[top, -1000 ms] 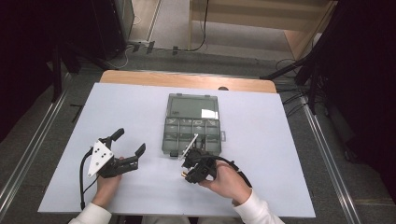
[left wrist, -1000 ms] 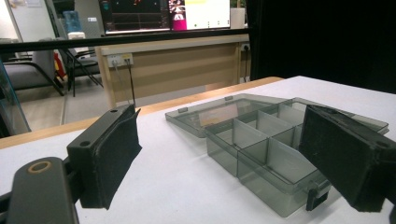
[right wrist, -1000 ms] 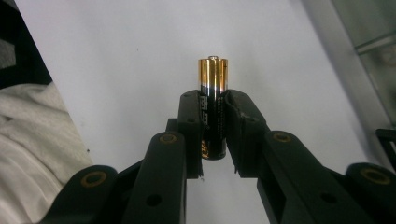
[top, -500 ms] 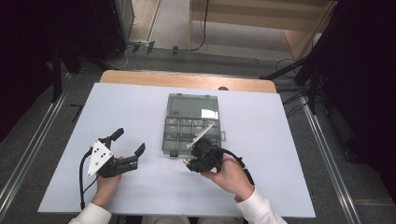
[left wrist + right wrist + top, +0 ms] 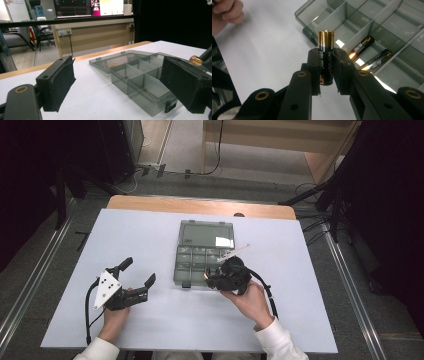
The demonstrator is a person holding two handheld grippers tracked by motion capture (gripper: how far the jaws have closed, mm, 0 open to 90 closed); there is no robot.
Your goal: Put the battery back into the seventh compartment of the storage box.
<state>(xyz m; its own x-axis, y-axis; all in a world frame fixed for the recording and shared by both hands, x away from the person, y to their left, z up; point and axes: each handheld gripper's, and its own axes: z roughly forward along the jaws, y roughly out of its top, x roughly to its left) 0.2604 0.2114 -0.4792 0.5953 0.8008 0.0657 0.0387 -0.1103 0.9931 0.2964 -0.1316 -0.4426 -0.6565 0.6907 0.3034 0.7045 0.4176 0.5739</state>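
While the left gripper (image 5: 136, 279) rests open and empty near the tabletop's (image 5: 150, 230) left edge, the right gripper (image 5: 326, 60) clamps a battery (image 5: 326, 53) lengthwise, just short of the box's (image 5: 186, 270) near compartments.

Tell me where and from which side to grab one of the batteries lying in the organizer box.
Grip the nearer battery across its black middle, coming straight down from above. It lies flat on the compartment floor of the box beside a second battery, and dividers block a sideways approach. The right claw already pinches another battery, so free it first.
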